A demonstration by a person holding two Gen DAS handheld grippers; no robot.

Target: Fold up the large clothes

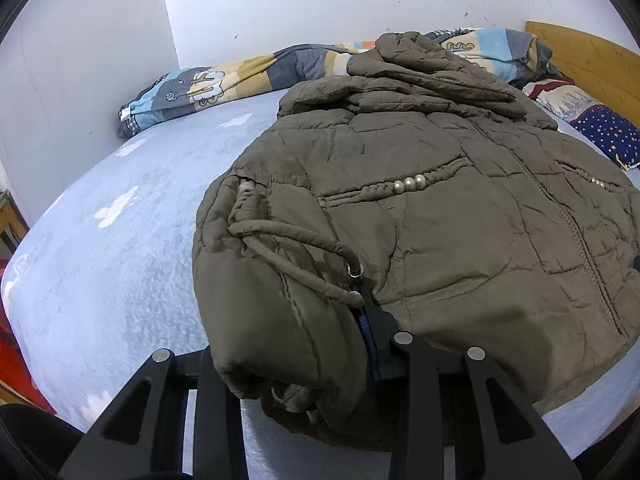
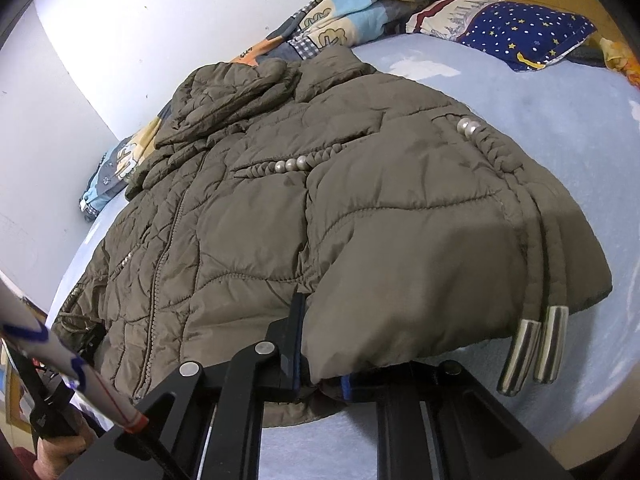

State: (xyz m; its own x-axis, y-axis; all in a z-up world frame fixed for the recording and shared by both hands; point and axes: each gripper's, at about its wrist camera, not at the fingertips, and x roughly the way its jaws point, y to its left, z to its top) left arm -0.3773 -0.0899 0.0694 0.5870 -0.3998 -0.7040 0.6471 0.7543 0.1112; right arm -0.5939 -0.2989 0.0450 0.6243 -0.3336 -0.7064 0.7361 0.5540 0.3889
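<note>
Left wrist view: your left gripper (image 1: 296, 364) is clamping the near hem corner of the brown padded jacket (image 1: 420, 208), which is lying face up on the blue bed (image 1: 112, 264). Right wrist view: your right gripper (image 2: 320, 376) is pinching the opposite hem corner (image 2: 400, 320), jaws nearly closed on fabric. You are securing both corners; the next move appears to call for lifting the hem together toward the collar.

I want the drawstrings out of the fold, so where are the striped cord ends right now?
In the right wrist view, the striped cord ends hang off the jacket's near right corner, over the blue bedsheet.
</note>
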